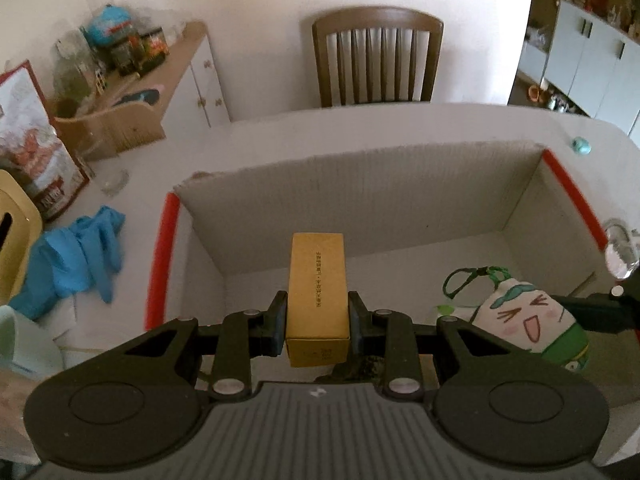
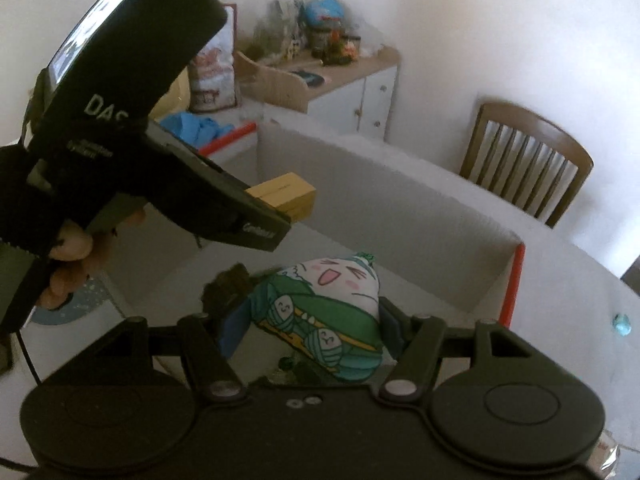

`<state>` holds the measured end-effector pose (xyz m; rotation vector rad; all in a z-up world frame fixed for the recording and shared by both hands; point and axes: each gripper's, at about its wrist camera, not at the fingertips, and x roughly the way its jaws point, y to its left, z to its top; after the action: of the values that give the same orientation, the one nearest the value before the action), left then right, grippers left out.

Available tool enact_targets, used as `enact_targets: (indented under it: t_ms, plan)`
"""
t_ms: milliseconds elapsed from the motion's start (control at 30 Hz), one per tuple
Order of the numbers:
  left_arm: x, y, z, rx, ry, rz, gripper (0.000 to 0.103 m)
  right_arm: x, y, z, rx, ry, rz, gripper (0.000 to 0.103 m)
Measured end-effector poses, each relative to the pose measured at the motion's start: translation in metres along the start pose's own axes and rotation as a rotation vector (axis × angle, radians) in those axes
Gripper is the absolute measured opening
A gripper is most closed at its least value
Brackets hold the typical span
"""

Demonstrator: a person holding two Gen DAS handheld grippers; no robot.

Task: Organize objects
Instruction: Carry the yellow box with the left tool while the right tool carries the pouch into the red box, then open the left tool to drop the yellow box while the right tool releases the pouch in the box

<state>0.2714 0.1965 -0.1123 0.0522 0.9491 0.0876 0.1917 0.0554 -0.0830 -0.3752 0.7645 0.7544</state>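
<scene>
My left gripper (image 1: 317, 322) is shut on a small yellow box (image 1: 317, 292) and holds it above the open cardboard box (image 1: 360, 184) with red-taped edges. In the right wrist view the left gripper (image 2: 286, 216) shows from the side with the yellow box (image 2: 286, 196) sticking out of it. My right gripper (image 2: 312, 326) is shut on a white and green cartoon plush (image 2: 332, 312) and holds it inside the cardboard box (image 2: 400, 204). The plush (image 1: 532, 320) also shows at the right in the left wrist view.
Blue gloves (image 1: 80, 256) lie left of the box on the white table (image 1: 400, 120). A red printed bag (image 1: 32, 140) and a yellow container (image 1: 12, 236) stand at the left. A wooden chair (image 1: 378, 56) stands behind the table. A small teal object (image 1: 581, 145) lies at the right.
</scene>
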Motion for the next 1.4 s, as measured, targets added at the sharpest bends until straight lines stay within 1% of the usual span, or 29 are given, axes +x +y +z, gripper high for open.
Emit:
enact_targets:
  t_ms: [133,300,400,567,667,767,800,867,933,967,1400]
  plan:
    - [0.014,-0.001,0.003,0.008,0.053,0.007,0.030,0.007,-0.001,-0.005,0.009,0.027,-0.009,0.066]
    - [0.029,-0.004,0.005,0.024,0.141,0.003,0.030,0.009,-0.002,-0.007,0.020,0.036,-0.006,0.069]
    - [0.030,-0.005,0.005,0.033,0.148,0.004,0.030,0.008,-0.003,-0.009,0.035,0.039,-0.004,0.069]
    - [0.034,-0.008,0.006,0.036,0.188,-0.008,0.030,0.010,-0.005,-0.009,0.042,0.038,-0.002,0.070]
    - [0.035,-0.009,0.005,0.035,0.191,-0.011,0.030,0.009,-0.006,-0.007,0.043,0.033,-0.002,0.075]
    - [0.033,-0.007,0.006,0.011,0.190,-0.014,0.030,0.007,-0.006,-0.006,0.045,0.030,-0.001,0.077]
    - [0.032,-0.006,0.007,0.004,0.191,-0.018,0.031,0.006,-0.007,-0.007,0.047,0.028,-0.006,0.079]
    - [0.031,-0.004,0.008,-0.005,0.190,-0.021,0.037,0.006,-0.010,-0.005,0.055,0.026,-0.007,0.080]
    - [0.028,-0.003,0.009,-0.003,0.172,-0.016,0.056,0.002,-0.012,-0.006,0.061,0.023,-0.007,0.080]
    - [0.025,-0.004,0.008,0.002,0.158,-0.011,0.058,0.000,-0.013,-0.006,0.065,0.019,-0.009,0.081]
    - [-0.011,-0.006,0.007,-0.003,0.096,-0.027,0.058,-0.041,-0.026,-0.012,0.143,-0.032,-0.004,0.083]
